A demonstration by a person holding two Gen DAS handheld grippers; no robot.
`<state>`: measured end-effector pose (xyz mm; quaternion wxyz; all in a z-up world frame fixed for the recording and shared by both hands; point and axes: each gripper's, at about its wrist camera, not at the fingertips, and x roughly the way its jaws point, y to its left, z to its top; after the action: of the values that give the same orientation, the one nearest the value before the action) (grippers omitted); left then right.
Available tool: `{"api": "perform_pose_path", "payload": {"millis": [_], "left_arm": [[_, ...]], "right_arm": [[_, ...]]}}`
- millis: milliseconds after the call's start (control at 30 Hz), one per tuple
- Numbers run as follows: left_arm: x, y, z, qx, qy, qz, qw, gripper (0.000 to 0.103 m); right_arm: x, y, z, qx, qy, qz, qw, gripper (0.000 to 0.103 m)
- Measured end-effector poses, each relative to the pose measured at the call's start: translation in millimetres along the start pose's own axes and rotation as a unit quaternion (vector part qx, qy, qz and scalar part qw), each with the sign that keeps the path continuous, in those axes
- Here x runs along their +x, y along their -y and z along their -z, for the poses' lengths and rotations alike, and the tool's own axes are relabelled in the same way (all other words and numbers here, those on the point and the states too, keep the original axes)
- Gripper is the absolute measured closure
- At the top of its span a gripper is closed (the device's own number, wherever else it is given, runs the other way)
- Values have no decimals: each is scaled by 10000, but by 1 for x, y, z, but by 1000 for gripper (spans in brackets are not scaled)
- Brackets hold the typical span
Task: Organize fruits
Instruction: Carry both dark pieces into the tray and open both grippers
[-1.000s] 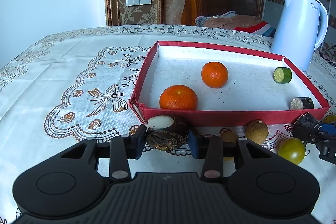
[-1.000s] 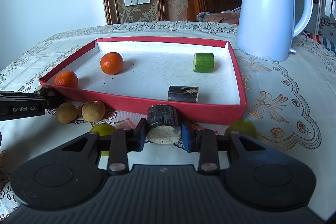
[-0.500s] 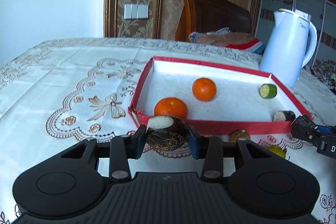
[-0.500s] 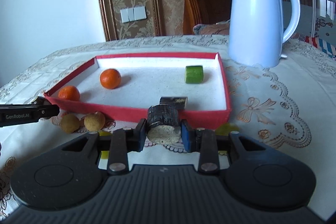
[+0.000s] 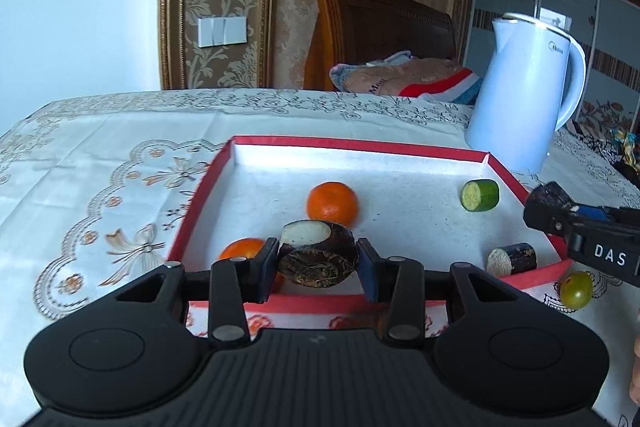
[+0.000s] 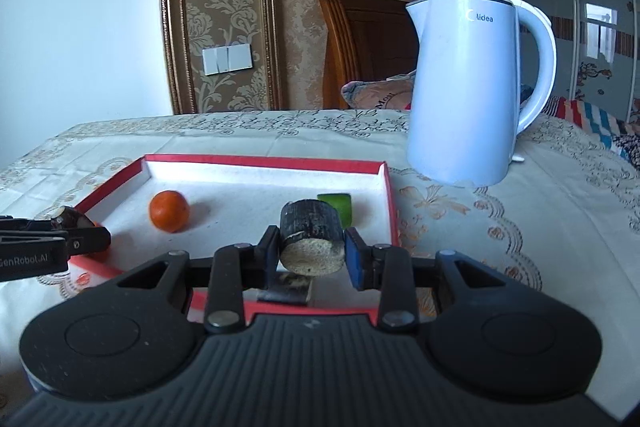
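Compared with the earlier frames, both grippers are seen raised from the tablecloth to above the tray's near rim, each load carried along. A lace-patterned tablecloth (image 5: 100,163) is shown under everything; its near part is hidden by both gripper bodies. Beyond the tray's far right corner a smooth white kettle (image 6: 468,87) is set, clear of the rim; its handle is cut by nothing in the right wrist view. The tray (image 5: 360,145), a shallow rectangle with red walls and a speckled white floor, is taken as landmark; much of its middle floor is left bare.

The left gripper (image 5: 318,261) is clamped on a dark, rough-skinned water chestnut (image 5: 316,255) with one pale cut face, held over the tray's near left part. The right gripper (image 6: 312,253) is clamped on a short dark cylinder (image 6: 312,235) with a coarse tan cut end, held over the tray's near right part.

Inside the tray, a round orange (image 5: 332,203) is seen left of centre; a second orange (image 5: 244,249), at the near left corner, is half hidden by a finger. A green cucumber stub (image 5: 480,195) lies towards the far right; a dark stub (image 5: 512,261) lies by the near right wall. Outside that wall, a small yellow-green fruit (image 5: 576,290) is partly covered.
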<state>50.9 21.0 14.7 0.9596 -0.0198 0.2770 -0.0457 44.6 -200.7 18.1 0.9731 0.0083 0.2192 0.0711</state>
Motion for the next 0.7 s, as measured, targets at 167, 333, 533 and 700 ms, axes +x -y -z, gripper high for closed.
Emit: {"api": "perform_pose_path", "payload": {"millis": [167,333,533,700], "left_arm": [[21,9,-6,15,-180,-51,9998,62],[31,14,-8,40,-262,-72,9996,62],[42,21,-8,126,-310,-169,9993,62],[50,23,-10,149,-327,-291,9989,62]], "right_arm": [[25,0,-7,-45,-196,187,9996,71],[40,2,-6,57,-436,106,9990,71],[51,-4,-3,-3,-551,85,9984,71],[55,-1,-4,72,-578,72,9983,71]]}}
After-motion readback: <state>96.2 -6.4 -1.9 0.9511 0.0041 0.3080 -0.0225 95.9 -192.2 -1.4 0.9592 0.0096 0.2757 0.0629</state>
